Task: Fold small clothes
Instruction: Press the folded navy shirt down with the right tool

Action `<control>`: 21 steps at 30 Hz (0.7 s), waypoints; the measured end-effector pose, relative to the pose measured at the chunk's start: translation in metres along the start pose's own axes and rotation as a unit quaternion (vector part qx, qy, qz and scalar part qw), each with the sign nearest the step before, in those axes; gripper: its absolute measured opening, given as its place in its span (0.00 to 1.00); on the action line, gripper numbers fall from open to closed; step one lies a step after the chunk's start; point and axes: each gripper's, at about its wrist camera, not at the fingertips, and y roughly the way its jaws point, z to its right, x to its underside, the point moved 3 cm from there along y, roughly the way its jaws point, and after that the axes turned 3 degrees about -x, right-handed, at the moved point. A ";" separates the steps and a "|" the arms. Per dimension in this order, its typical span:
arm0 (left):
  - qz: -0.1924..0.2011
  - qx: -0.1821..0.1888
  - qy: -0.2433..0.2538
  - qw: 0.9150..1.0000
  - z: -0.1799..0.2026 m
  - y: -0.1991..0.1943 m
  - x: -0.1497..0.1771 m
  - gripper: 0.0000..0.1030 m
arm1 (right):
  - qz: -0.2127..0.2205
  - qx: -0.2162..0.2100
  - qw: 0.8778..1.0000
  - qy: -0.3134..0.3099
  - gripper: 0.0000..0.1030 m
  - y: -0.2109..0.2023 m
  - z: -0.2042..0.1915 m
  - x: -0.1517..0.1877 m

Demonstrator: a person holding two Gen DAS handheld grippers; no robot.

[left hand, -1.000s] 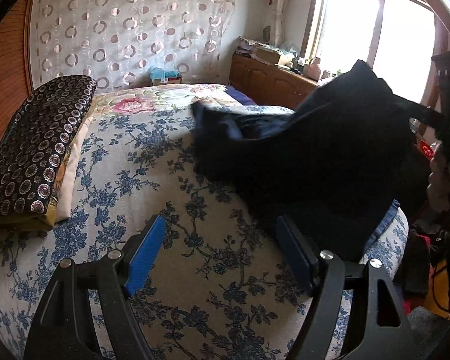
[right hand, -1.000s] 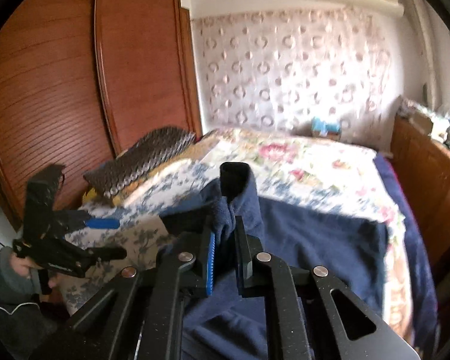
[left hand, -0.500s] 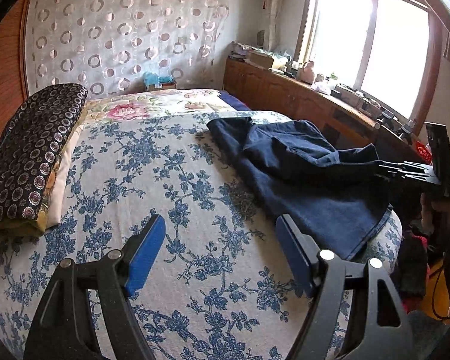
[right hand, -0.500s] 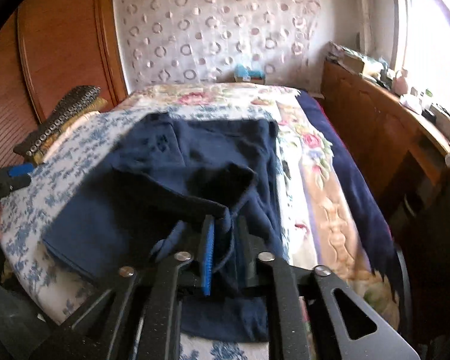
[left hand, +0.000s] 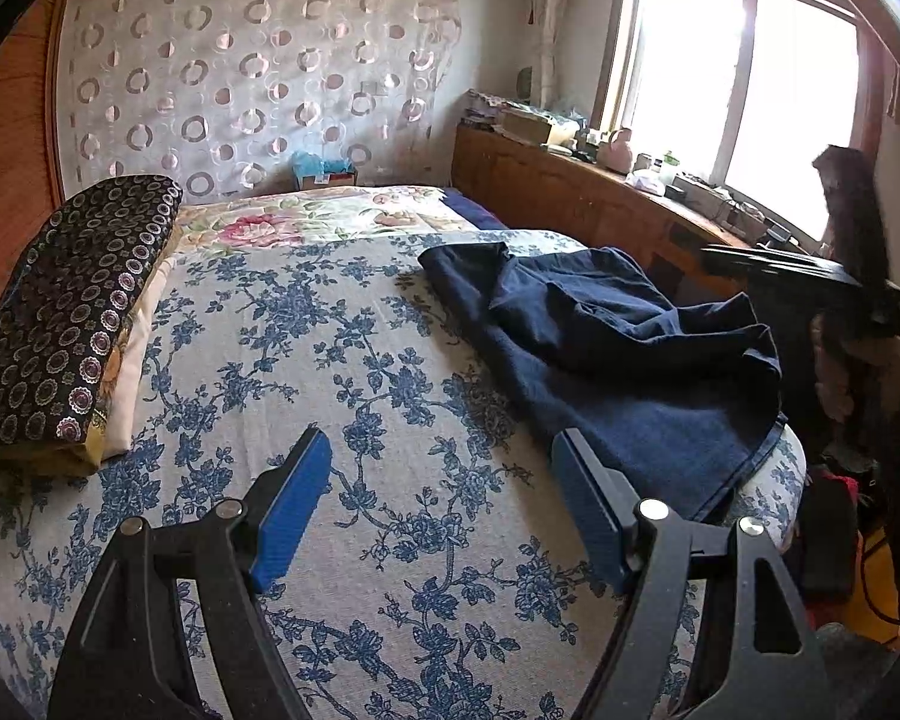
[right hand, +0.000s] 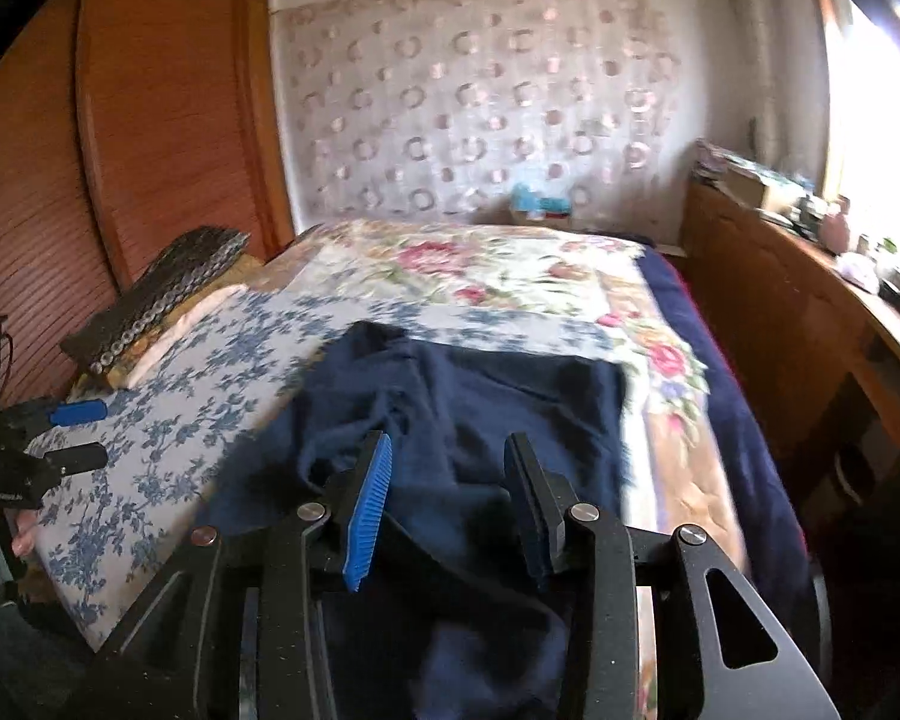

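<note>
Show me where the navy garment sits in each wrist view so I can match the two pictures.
Left wrist: the navy garment lies crumpled right of centre on the blue-floral sheet, ahead-right of the open left gripper.
Right wrist: the garment fills the lower centre, directly beyond the open right gripper, its near end passing under the fingers.
Shared landmark: the dark circle-patterned cushion, at the left in both views.

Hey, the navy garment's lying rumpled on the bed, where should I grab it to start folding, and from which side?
Probably take the navy garment at its flat hemmed corner by the bed's near edge, coming in from the foot of the bed with the right tool, which is open just above it. That edge lies smooth and single; the middle is bunched in ridges. The left tool is open over bare bedspread.
</note>
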 end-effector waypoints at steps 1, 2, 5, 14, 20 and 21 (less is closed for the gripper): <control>0.000 0.000 0.000 1.000 0.000 0.000 0.000 0.75 | -0.007 -0.005 1.000 -0.004 0.39 0.012 -0.003 -0.003; -0.001 -0.001 0.000 1.000 0.000 0.000 0.001 0.75 | -0.018 -0.014 1.000 -0.006 0.39 0.023 -0.006 -0.006; -0.003 -0.002 0.000 1.000 -0.001 0.001 0.002 0.75 | -0.043 -0.037 0.998 -0.006 0.39 0.055 -0.008 -0.015; -0.005 0.001 0.000 1.000 0.001 0.003 0.006 0.75 | -0.119 -0.065 0.991 -0.020 0.39 0.112 -0.012 -0.040; -0.009 0.003 0.000 1.000 0.002 0.005 0.008 0.75 | -0.164 -0.056 0.985 -0.011 0.39 0.134 -0.003 -0.040; -0.009 0.003 0.000 1.000 0.002 0.005 0.008 0.75 | -0.164 -0.056 0.985 -0.011 0.39 0.138 -0.004 -0.040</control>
